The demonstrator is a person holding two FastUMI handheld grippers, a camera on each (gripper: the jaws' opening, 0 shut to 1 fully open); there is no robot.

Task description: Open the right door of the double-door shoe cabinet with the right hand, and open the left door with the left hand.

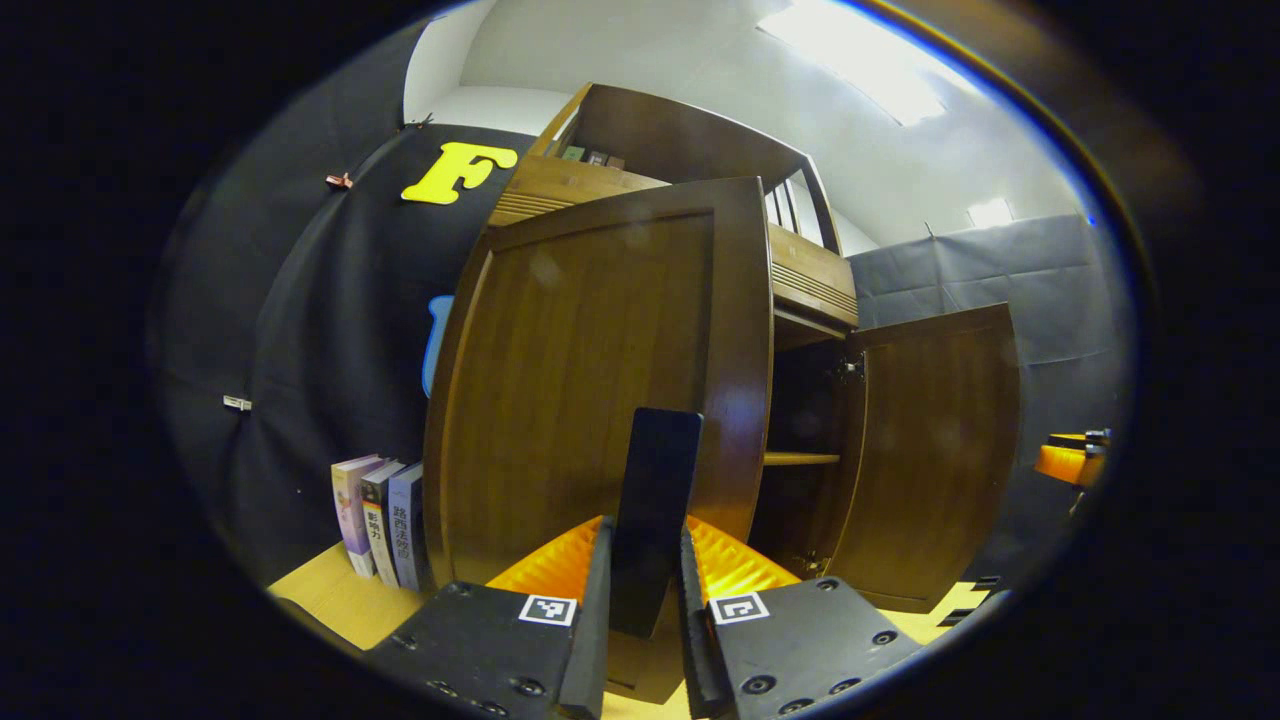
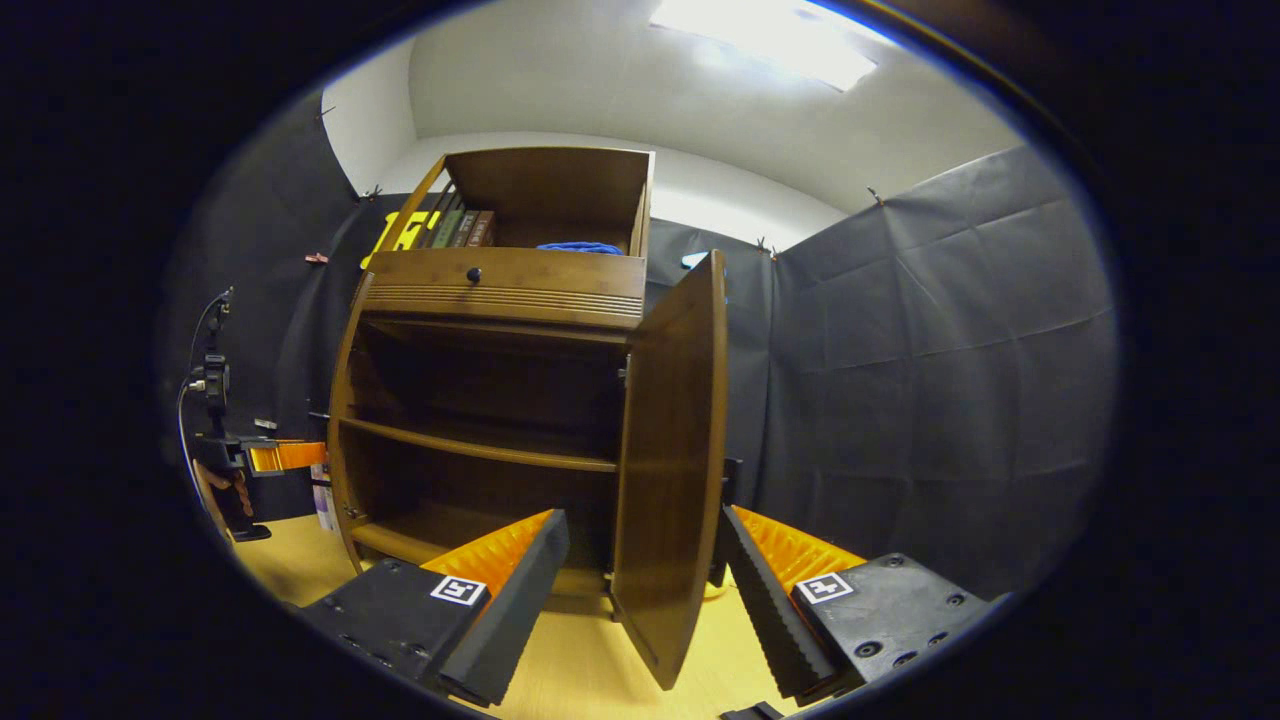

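The brown wooden shoe cabinet [image 2: 500,290] stands with both doors swung out. In the left gripper view the left door [image 1: 580,380] is close in front of me. My left gripper [image 1: 645,545] is shut on that door's dark upright handle [image 1: 655,470]. Farther right stands the open right door [image 1: 935,450]. In the right gripper view the right door [image 2: 665,450] is edge-on between the spread fingers of my right gripper [image 2: 640,525], which is open and not pressing on it. Bare shelves [image 2: 480,450] show inside. The left gripper [image 2: 285,455] shows far off at the left.
Three books [image 1: 380,520] stand on the light wooden floor [image 2: 590,660] left of the cabinet. A drawer with a knob [image 2: 473,273] and a top shelf holding books [image 2: 455,228] and something blue [image 2: 580,247] sit above the doors. Black cloth walls [image 2: 930,400] close in around.
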